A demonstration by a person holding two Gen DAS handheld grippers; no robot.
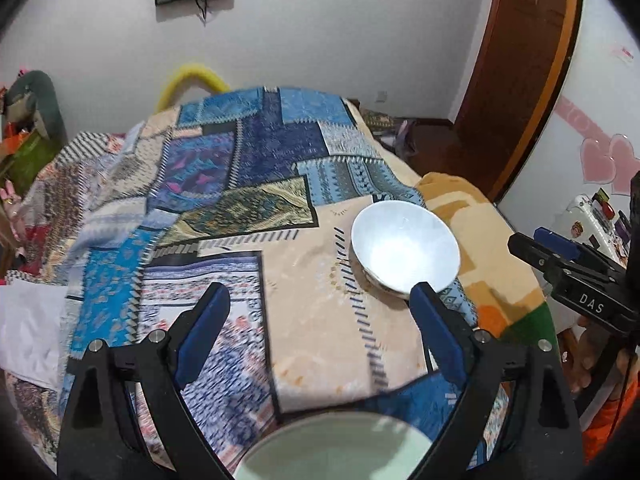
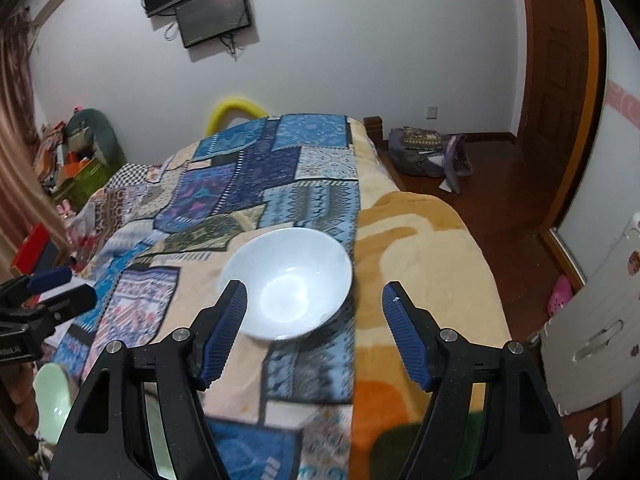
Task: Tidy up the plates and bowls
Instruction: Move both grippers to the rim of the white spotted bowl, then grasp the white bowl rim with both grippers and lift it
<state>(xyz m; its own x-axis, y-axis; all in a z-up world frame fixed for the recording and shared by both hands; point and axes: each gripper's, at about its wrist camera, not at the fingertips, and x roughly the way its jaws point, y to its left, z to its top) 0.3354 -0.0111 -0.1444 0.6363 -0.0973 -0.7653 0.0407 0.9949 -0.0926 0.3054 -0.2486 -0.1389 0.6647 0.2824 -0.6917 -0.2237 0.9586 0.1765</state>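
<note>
A white bowl [image 1: 405, 253] [image 2: 289, 284] sits on the patchwork cloth [image 1: 240, 184] [image 2: 256, 184] over the bed. A pale green dish [image 1: 336, 450] lies just below my left gripper [image 1: 320, 304], which is open and empty; the dish also shows at the left edge of the right wrist view [image 2: 52, 400]. My right gripper [image 2: 314, 300] is open and empty, hovering just short of the white bowl, with its left finger [image 2: 228, 332] beside the bowl's near rim. The right gripper shows at the right edge of the left view [image 1: 560, 256].
A yellow-orange blanket [image 2: 420, 248] covers the bed's right side, which drops to a wooden floor [image 2: 500, 192]. A bag [image 2: 424, 152] lies on the floor near the brown door [image 2: 560, 80]. Clutter [image 2: 72, 152] stands at far left. A screen [image 2: 212, 16] hangs on the wall.
</note>
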